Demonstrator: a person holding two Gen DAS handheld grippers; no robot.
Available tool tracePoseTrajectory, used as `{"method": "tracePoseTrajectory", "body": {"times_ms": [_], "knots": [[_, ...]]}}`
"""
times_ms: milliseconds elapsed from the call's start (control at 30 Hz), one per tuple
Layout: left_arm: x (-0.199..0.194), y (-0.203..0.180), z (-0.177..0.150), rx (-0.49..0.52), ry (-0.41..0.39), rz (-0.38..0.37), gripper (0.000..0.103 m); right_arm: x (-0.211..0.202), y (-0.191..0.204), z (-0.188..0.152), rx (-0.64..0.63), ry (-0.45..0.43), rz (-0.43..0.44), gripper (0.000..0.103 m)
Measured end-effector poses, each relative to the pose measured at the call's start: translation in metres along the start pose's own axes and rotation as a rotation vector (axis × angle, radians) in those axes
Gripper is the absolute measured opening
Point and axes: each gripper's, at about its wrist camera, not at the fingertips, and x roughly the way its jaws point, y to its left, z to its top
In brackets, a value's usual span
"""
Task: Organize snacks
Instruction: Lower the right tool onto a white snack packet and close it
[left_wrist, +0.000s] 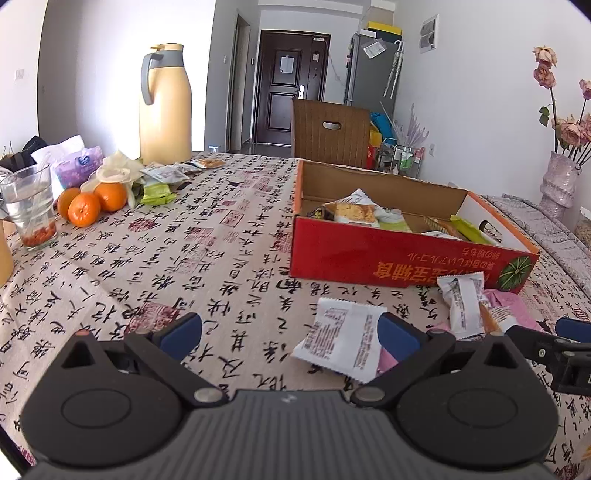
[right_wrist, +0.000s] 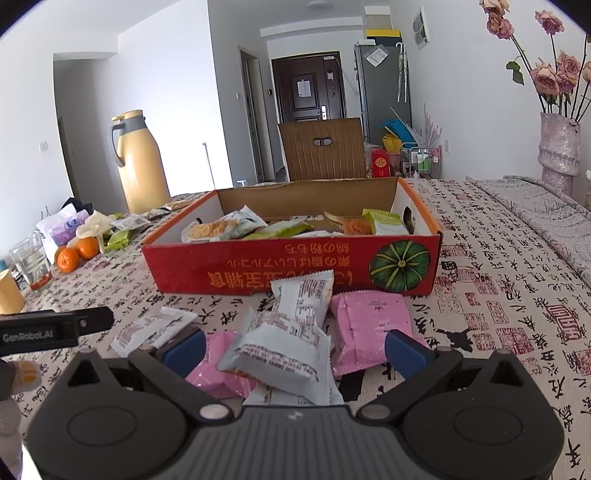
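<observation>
A red and orange cardboard box printed with a green pumpkin is seen standing on the surface, which is covered by a beige cloth with black calligraphy. Several wrapped snacks are already held inside the box. In front of the box, loose snacks are heaped: pale grey-white packets lie on top of pink packets, and one flat white packet is set apart to the left.

The left gripper is held wide apart just above the surface, with the flat white packet touching or just beside its right blue pad; nothing is pinched. The right gripper is likewise spread, its blue pads framing the heap, with nothing clamped.

At the far left, three oranges, a clear drinking glass and a tall yellow thermos jug are seen, with more snack packets beside them.
</observation>
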Motion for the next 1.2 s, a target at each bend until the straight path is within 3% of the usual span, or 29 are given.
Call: {"method": "tracePoseTrajectory", "body": {"times_ms": [267, 333, 500, 700, 967, 1200], "knots": [[0.001, -0.001, 0.0, 0.004, 0.002, -0.014, 0.103, 0.013, 0.008, 0.001, -0.014, 0.012, -0.012, 0.099], [0.002, -0.002, -0.001, 0.007, 0.007, -0.018, 0.103, 0.019, 0.009, 0.001, -0.013, 0.019, -0.007, 0.086], [0.004, -0.004, -0.002, 0.011, 0.012, -0.023, 0.103, 0.034, 0.012, -0.002, -0.019, 0.053, -0.002, 0.068], [0.007, -0.004, -0.002, 0.01, 0.017, -0.027, 0.103, 0.028, 0.01, -0.002, -0.021, 0.026, 0.014, 0.044], [0.007, -0.007, -0.001, 0.023, 0.018, -0.027, 0.103, 0.018, 0.007, 0.0, -0.007, -0.009, 0.028, 0.035], [0.017, -0.012, 0.005, 0.068, 0.045, -0.027, 0.103, -0.001, -0.009, 0.007, 0.03, -0.077, 0.019, 0.033]]}}
